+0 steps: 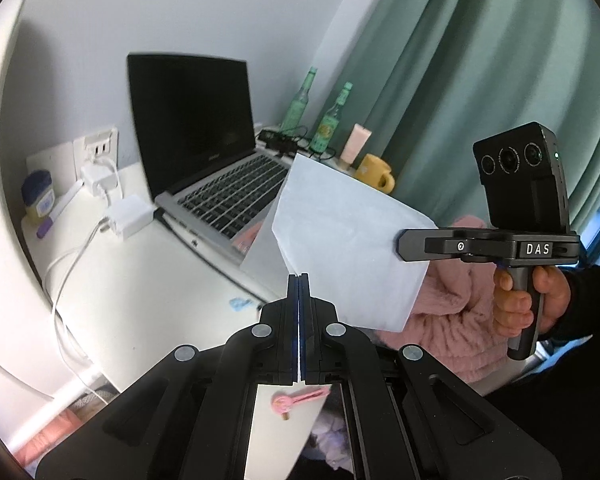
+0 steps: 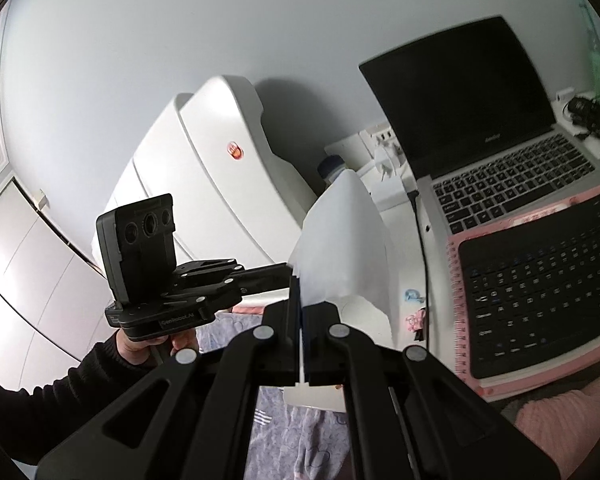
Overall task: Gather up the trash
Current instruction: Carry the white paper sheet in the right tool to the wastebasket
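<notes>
- Left gripper (image 1: 299, 280) — fingers pressed together on the near edge of a white paper (image 1: 340, 240).
- Right gripper (image 2: 300, 284) pinches the same sheet's right edge.
- Paper hangs in the air above the desk (image 1: 140, 280), near the laptop (image 1: 204, 152) — not touching it.

- A sheet of paper (image 1: 340, 248) hangs above the surface (image 1: 148, 280), in front of the laptop (image 1: 204, 152).
- The left hand-held gripper (image 1: 299, 280) pinches its near edge; the right hand-held gripper (image 1: 400, 245) pinches its right edge.
- Two bottles (image 1: 300, 100), a tube (image 1: 355, 142) and a mug (image 1: 376, 172) stand behind the laptop, to its right.
- Chargers (image 1: 112, 200) and a jar (image 1: 38, 196) lie left of the laptop.
- A keyboard (image 2: 540, 284) lies on a notebook (image 2: 460, 344) before the laptop.
</notes>
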Action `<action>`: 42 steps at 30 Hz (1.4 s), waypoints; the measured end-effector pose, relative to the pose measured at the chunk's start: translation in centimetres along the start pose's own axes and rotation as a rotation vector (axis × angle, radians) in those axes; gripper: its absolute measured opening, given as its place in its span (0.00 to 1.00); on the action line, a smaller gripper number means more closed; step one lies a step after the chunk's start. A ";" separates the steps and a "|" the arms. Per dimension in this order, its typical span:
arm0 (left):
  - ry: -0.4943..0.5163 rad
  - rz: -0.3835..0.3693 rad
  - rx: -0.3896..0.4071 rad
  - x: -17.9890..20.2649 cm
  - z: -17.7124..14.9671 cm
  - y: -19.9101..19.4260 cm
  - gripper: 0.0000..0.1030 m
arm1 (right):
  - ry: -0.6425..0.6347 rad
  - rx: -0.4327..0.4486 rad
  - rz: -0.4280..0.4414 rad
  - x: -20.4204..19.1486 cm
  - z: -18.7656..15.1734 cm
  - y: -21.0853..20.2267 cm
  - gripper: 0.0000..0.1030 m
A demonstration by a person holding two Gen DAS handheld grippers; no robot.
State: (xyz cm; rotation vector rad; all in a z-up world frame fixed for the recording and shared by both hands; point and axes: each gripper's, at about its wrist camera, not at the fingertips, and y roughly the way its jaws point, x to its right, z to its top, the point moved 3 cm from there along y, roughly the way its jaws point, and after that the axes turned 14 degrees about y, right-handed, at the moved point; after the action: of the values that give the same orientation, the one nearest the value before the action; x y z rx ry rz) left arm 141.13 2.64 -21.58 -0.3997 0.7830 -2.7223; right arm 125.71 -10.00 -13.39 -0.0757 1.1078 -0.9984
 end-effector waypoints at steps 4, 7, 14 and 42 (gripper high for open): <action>0.037 -0.002 0.025 1.7 2.2 -0.4 0.00 | -0.026 0.047 -0.017 -0.7 0.5 -2.9 0.03; 0.074 -0.008 0.056 3.1 4.4 -0.7 0.00 | -0.041 0.094 -0.030 -1.2 1.1 -5.4 0.03; 0.147 -0.070 0.123 7.0 10.3 0.2 0.00 | -0.064 0.216 -0.081 -2.0 2.6 -12.2 0.03; 0.483 -0.355 0.072 43.4 17.3 8.6 0.00 | 0.089 0.615 -0.414 1.9 -14.7 -43.9 0.03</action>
State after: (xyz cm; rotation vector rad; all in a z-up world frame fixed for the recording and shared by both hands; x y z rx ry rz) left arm 108.53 -27.22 -4.18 0.1658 0.7825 -3.2250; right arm 86.79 -31.05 0.41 0.2484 0.8355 -1.6929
